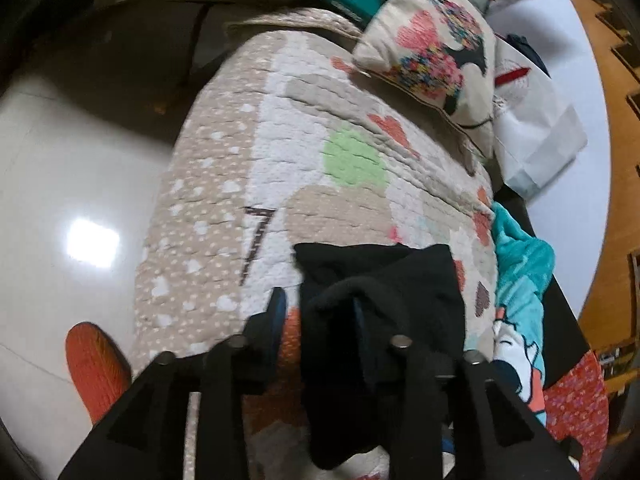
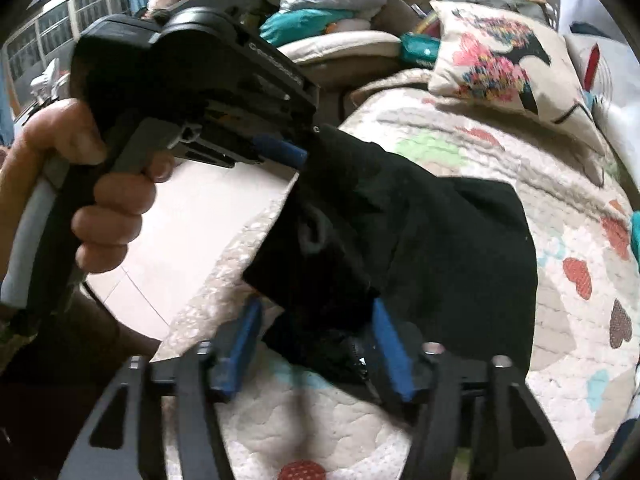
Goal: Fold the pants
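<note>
Black pants [image 2: 420, 240] lie bunched on my quilted bedspread [image 1: 248, 152], the one with hearts and a green patch, near its floor-side edge. My left gripper [image 1: 320, 312] points down at the near end of the pants; jaws stand partly apart, one blue-padded finger [image 1: 278, 312] out over bare quilt, the other buried under a fold of black cloth. Cloth drapes over that finger, pads not pinching it. From the right wrist view I see my left hand [image 2: 100, 200] wrapped round the left tool's handle, its tip touching the far corner of the pants. My right gripper [image 2: 316, 336] is wide open, blue pads [image 2: 240, 344] on either side of a hanging corner of the pants, clear gaps both sides, nothing clamped. A zip shows at the cloth edge between the fingers. Patterned cushion [image 1: 436, 52] sits at the far end of the bed, teal blanket [image 1: 520, 264] beside the quilt, glossy tiled floor [image 1: 80, 184] alongside.
</note>
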A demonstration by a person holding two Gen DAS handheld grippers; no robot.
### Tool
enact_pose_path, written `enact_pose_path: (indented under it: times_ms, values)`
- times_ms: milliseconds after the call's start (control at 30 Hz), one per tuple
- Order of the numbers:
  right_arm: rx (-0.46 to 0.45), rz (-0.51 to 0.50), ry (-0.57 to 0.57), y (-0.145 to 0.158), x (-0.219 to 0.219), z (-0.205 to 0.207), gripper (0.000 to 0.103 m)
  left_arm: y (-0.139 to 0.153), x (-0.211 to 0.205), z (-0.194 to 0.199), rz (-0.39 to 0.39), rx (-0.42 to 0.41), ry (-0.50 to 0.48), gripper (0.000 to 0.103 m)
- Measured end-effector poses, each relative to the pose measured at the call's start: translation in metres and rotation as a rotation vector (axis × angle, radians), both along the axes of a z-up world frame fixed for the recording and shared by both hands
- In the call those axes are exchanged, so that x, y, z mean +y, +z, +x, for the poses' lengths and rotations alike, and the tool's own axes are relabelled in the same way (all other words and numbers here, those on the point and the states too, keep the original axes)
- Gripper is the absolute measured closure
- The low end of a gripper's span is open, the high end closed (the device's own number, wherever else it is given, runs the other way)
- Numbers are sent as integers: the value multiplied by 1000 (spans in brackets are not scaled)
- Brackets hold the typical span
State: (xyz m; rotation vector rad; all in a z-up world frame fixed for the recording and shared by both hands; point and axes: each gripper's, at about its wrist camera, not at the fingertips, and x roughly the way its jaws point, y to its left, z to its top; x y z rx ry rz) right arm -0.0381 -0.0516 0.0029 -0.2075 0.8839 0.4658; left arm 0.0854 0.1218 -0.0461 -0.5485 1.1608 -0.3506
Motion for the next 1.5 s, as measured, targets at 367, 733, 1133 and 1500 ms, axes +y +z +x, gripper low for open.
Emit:
enact_pose_path:
  times_ms: [367, 733, 1133, 1500]
  values:
    - [42, 122, -12, 29, -48, -13, 25, -15, 51, -26, -56, 76, 266, 64]
    - [38, 104, -245, 32, -109, 104, 25, -22, -11, -61, -120, 64, 133, 63]
    - [180, -155, -360, -22, -94, 198, 94, -37, -22, -79, 0, 122, 92, 57]
    - [141, 114, -332, 25, -147, 123, 59, 51, -8, -75, -71, -174, 158, 60]
